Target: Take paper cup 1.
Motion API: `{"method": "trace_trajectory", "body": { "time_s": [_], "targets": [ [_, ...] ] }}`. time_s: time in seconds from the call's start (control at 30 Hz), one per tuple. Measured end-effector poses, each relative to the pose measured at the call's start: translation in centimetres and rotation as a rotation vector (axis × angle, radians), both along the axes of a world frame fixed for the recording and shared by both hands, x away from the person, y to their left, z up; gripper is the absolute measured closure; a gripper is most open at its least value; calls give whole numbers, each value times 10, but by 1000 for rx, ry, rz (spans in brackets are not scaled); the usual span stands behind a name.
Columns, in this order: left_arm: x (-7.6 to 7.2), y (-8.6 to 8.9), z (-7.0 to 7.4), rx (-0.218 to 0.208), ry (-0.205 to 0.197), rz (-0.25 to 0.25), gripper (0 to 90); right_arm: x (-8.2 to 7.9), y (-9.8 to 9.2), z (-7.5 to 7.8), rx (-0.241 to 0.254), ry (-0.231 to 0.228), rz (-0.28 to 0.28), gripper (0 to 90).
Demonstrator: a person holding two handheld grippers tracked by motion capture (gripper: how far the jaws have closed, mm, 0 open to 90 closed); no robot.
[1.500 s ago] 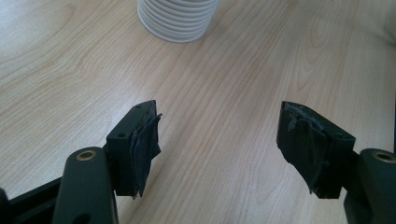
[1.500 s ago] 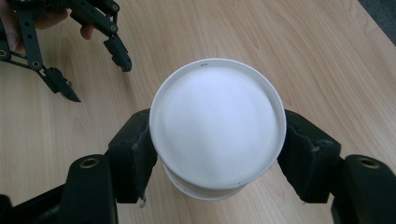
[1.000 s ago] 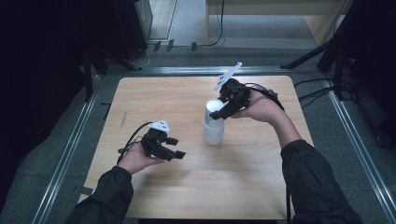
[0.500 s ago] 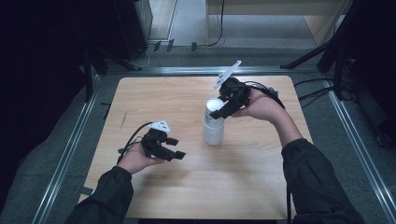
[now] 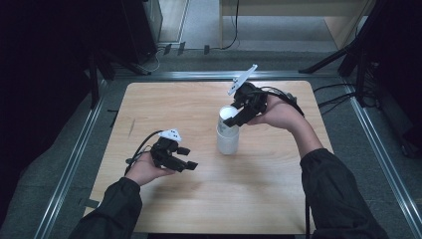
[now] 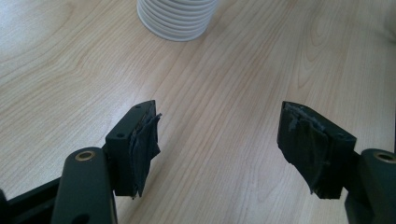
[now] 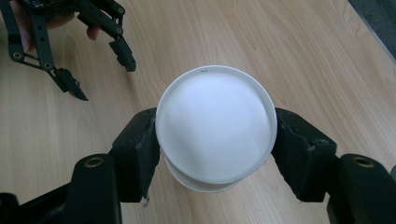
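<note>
A light wooden bench (image 5: 209, 199) takes up the middle of the high view, with grey floor and metal rails around it. Two dark-sleeved forearms come up from the bottom edge.

The right arm reaches from the lower right toward the centre, wrist bent inward, the right hand (image 5: 278, 113) gripping the right tongs (image 5: 238, 115) from behind. A grey three-cornered plate (image 5: 242, 78) sticks up from them toward the upper middle of the frame.

The left arm comes up from the lower left; the left hand (image 5: 144, 169) rests low over the bench, holding the left tongs (image 5: 186, 158) pointed toward the right of the frame.

One stack of white ribbed cups (image 5: 227, 134) stands upright just right of centre; how many cups it holds cannot be counted. In the right gripper view the stack's round white top (image 7: 215, 126) sits in the middle of the frame, and the right tongs are clamped on it, one jaw pressed against each side of the rim.

In the left gripper view the left tongs (image 6: 219, 144) are spread wide over bare wood, nothing between them, with the base of the stack at the top edge, well apart from them.
</note>
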State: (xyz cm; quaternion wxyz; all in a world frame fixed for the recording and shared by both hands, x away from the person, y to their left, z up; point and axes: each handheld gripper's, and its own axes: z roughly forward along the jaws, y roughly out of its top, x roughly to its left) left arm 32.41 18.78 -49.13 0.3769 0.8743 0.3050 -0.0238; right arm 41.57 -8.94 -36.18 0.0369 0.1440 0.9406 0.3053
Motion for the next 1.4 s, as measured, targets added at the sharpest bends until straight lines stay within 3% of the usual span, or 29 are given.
{"method": "trace_trajectory", "body": {
  "time_s": [0.57, 0.73, 0.83, 1.2, 1.4],
  "targets": [
    [0, 1, 0, -7, 1, 5, 291, -4, -1, 25, 0, -5, 16, 360],
    [0, 2, 0, -6, 1, 3, 292, -5, -5, 38, 42, 9, 22, 362],
    [0, 2, 0, -7, 0, 4, 292, -7, -7, 43, 41, 5, 18, 362],
    [1, 3, 1, -12, -3, 3, 291, -25, -17, 82, 94, -21, 41, 364],
    [0, 3, 2, -19, -8, 6, 287, -41, -15, 84, 49, -37, 72, 364]
  ]
}}
